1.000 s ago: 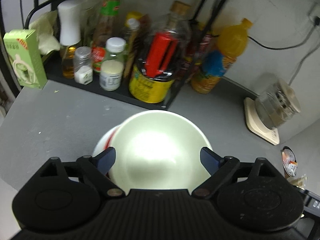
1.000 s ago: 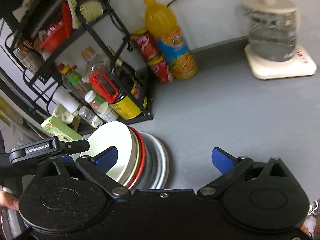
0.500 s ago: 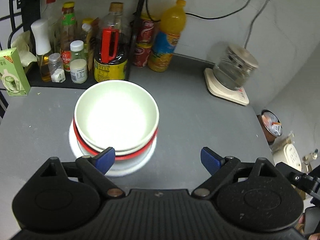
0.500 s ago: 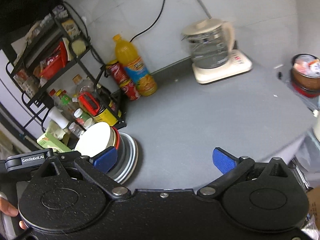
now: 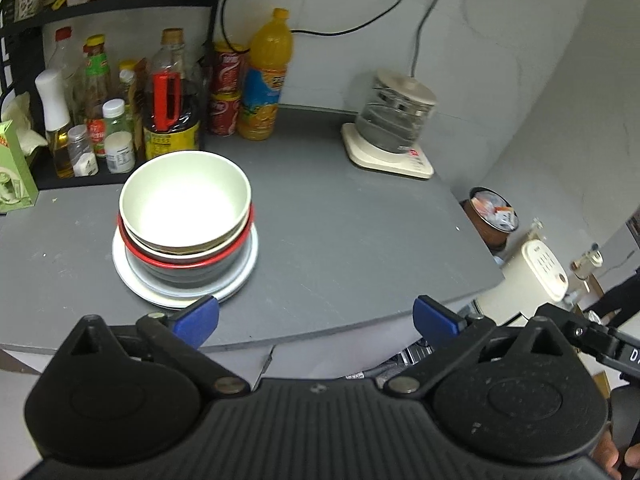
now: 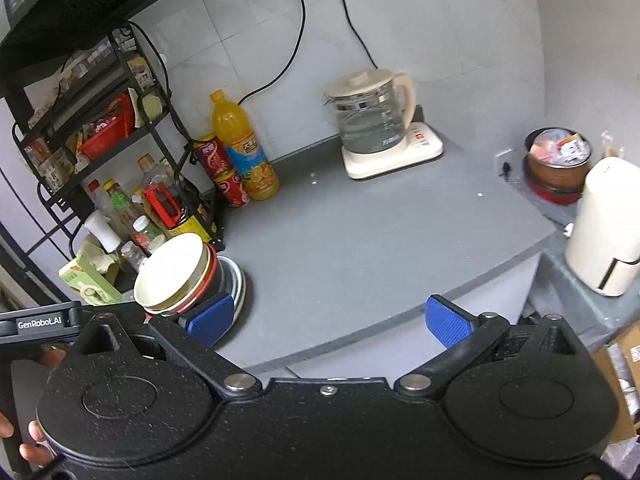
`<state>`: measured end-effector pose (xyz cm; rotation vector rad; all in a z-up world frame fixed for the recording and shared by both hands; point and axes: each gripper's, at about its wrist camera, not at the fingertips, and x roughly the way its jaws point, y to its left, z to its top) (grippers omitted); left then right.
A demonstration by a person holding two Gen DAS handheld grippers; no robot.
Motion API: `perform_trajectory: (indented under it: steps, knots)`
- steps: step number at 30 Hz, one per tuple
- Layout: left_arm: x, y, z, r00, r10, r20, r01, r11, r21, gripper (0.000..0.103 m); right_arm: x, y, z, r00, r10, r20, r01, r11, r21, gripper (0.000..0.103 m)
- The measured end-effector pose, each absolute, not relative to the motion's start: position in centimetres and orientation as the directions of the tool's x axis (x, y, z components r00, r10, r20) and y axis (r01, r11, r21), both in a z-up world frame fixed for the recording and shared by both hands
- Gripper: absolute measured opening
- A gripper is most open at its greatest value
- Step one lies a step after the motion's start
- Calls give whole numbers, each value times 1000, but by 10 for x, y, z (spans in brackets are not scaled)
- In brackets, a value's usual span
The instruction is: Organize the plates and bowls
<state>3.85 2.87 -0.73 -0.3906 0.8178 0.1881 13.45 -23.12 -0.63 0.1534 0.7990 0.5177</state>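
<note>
Matte grey countertop (image 5: 360,216) w/ a curved front edge, pale tiled wall behind, corner of a small kitchen. Far left: green carton (image 5: 14,176) beside a black wire rack (image 6: 132,92) crammed w/ condiments, incl. a white-capped oil bottle (image 5: 52,120), small glass jars, and a dark soy-sauce jug (image 5: 172,120) w/ red handle on a yellow label. Just in front of the rack sits the stack: a cream bowl (image 5: 186,204), smooth and glossy inside, nested in a tan-edged bowl, then a red-rimmed dark bowl (image 5: 192,260), all on flat white plates (image 5: 240,276) resting on the counter. Right of the rack, against the wall: two red soda cans (image 5: 226,92) stacked, then an orange juice bottle (image 5: 264,88), clear plastic w/ blue label. Further right a glass kettle (image 6: 372,116) w/ cream lid and handle on a cream square base, cord running up to a wall socket. Past the counter's right end: a round red-brown pot (image 6: 558,164) full of wrappers and a white cylindrical appliance (image 6: 604,236). Left gripper (image 5: 316,320): black ribbed body, blue pads wide apart, holding nothing, near the counter's front edge w/ the left pad just in front of the plates. Right gripper (image 6: 326,320): blue textured pads also spread wide, empty, its left pad overlapping the stack in the right wrist view; contact can't be told.
</note>
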Motion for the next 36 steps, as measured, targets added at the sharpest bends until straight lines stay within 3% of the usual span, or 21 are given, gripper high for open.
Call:
perform_trajectory:
  steps: [15,36]
  knots:
    - [-7,-6,0,715,-4,-699,-205,955,-216,102,81,-274,-3,660,385,-645,-314,921,229,103]
    - [-50,3,-7,688,2,-726,-188,966,-176,102,46,-282,1,649,409,-642,-356,909,219,103]
